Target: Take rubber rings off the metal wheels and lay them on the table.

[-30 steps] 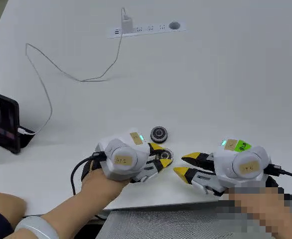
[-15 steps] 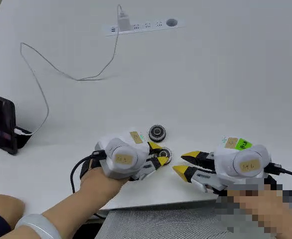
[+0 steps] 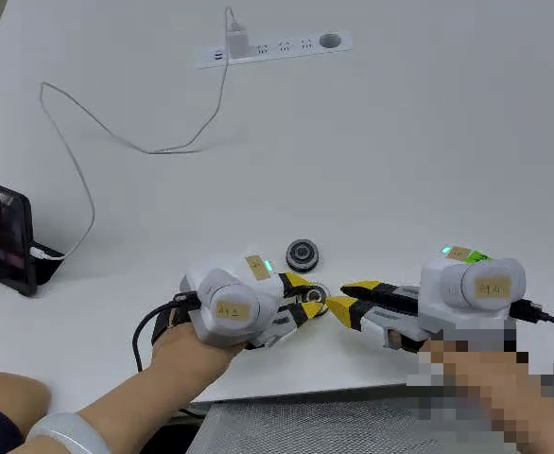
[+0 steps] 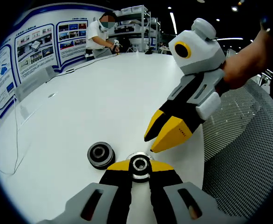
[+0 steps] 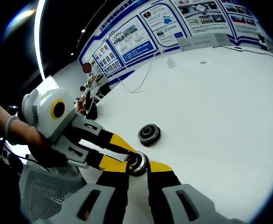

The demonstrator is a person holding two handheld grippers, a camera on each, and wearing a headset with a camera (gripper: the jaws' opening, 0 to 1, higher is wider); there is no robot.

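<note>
Rubber, soft and stretchy on hard, slick metal, likely peels best from the rim of the wheel (image 4: 140, 164) clamped in the jaws of the left gripper (image 3: 305, 296) on the table (image 3: 400, 170), with the right gripper (image 3: 338, 295), its jaws slightly parted and empty, just beside it.

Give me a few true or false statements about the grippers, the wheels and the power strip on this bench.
1. The left gripper is shut on a metal wheel. True.
2. The second wheel is stacked on the held one. False: it lies apart on the table, just beyond the grippers.
3. The right gripper has its tips close beside the held wheel, jaws apart. True.
4. The power strip lies at the table's near edge. False: it lies at the far side.
</note>
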